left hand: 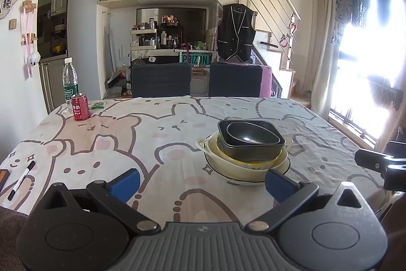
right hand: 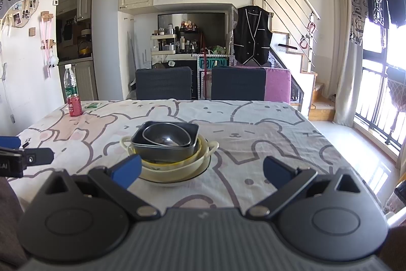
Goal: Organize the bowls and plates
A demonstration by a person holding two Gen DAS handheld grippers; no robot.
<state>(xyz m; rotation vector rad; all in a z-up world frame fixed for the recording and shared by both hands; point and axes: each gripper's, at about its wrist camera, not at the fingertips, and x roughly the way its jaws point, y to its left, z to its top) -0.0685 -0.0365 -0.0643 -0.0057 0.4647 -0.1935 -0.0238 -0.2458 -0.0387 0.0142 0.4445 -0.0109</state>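
Both grippers idle, nothing held: left gripper has its blue pads wide apart, right gripper likewise, both hovering low at the near edge of the table. The dishes are already nested in one stack mid-table: a dark round bowl sits inside a dark square dish, that sits in a cream two-handled bowl along with what looks like a yellow-rimmed bowl, all on a white plate with a dark rim. Key geometry: from the left wrist view the stack lies ahead and to the right, with the right pad overlapping the plate's near rim in frame; from the right wrist view the stack lies ahead and to the left, its near-left side behind the left pad. So the stack sits between the two grippers, about equally near to each; I can't call a nearer one. No real long axis; the cream bowl's handles run roughly left-right, one toward each gripper. The square dish sits tilted in the bowl, not flat. My read: either stacking is done, or the next move is a handle or rim pinch. Water bottle, red can and marker are well clear on the left.
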